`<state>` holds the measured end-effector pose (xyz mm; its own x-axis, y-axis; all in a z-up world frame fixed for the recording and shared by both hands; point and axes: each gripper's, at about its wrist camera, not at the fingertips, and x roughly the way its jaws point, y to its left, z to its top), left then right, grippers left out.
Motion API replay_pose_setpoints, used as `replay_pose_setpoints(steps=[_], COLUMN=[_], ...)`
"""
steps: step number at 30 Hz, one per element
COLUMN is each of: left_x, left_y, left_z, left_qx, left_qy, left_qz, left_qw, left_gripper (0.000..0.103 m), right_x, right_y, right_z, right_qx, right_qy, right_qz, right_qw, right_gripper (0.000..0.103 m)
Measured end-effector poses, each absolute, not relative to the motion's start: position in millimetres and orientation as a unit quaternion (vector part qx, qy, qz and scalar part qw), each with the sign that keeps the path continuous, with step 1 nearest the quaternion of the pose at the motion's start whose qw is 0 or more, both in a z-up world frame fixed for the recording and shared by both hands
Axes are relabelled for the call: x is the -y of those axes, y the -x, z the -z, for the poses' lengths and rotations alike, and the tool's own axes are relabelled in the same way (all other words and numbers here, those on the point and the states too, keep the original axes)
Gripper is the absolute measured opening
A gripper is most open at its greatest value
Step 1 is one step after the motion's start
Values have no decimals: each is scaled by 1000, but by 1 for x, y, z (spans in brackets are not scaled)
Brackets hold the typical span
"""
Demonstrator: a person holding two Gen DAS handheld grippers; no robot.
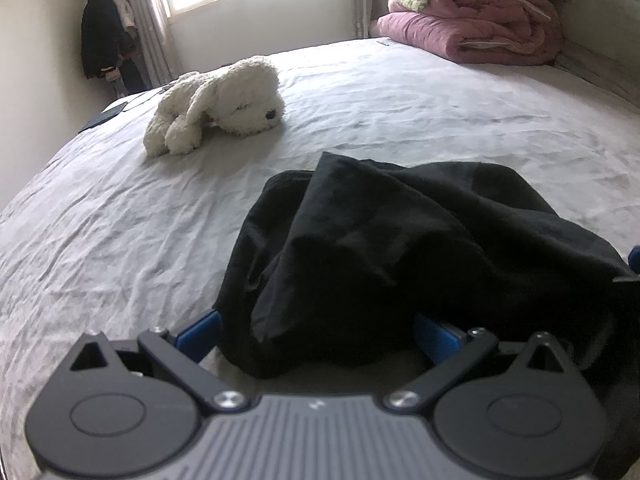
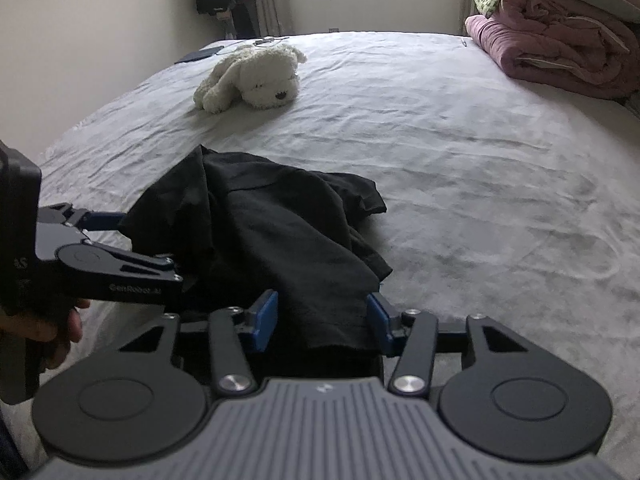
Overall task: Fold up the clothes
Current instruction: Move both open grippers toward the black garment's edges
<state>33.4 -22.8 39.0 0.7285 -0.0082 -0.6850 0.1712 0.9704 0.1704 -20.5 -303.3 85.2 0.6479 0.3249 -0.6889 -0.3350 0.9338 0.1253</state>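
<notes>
A crumpled black garment (image 1: 400, 240) (image 2: 260, 220) lies in a heap on the grey bed sheet (image 1: 120, 240) (image 2: 480, 200). My left gripper (image 1: 318, 334) is open, its blue pads wide apart with the near edge of the heap between and over them. From the right wrist view, this left gripper (image 2: 132, 240) reaches into the heap's left side, held by a hand (image 2: 60, 328). My right gripper (image 2: 322, 316) straddles a hanging fold of the garment. The fold fills the gap between the two blue pads without looking squeezed.
A white plush dog (image 1: 224, 104) (image 2: 256, 80) lies farther up the bed. Folded pink and green quilts (image 1: 480, 28) (image 2: 560, 48) are stacked at the far right. A dark flat item (image 2: 200, 54) sits at the bed's far left corner. Clothes (image 1: 104, 40) hang by the window.
</notes>
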Motion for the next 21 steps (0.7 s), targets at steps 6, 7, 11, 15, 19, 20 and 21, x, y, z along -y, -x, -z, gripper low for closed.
replay_pose_setpoints(steps=[6,7,11,15,19,20,21], left_x=[23,23,21,16,10,10,9], left_y=[-33,-33,-33,-33,-34,-34,-33], left_z=[-39,-39,-39,-43,-45,-46,-47], left_qx=[-361,-359,-358,-358,-361,-361,-361], left_qy=[-108,-109,-106,-95,-73,-69,-64], left_qz=[47,48,53,62,71,74,77], left_qw=[925,926,926,927,927,927,927], left_gripper=[98,93,86,64,40,29,24], right_x=[302,302,302,300,299,298,298], right_y=[19,19,20,21,20,20,19], right_z=[-82,-82,-82,-81,-80,-79,-79], right_qx=[-381,-381,-378,-378,-380,-380,-380], right_qy=[11,12,17,23,27,28,29], right_qz=[-166,-163,-158,-156,-153,-152,-152], right_qw=[909,910,912,912,912,912,912], right_gripper=[52,52,52,52,52,52,52])
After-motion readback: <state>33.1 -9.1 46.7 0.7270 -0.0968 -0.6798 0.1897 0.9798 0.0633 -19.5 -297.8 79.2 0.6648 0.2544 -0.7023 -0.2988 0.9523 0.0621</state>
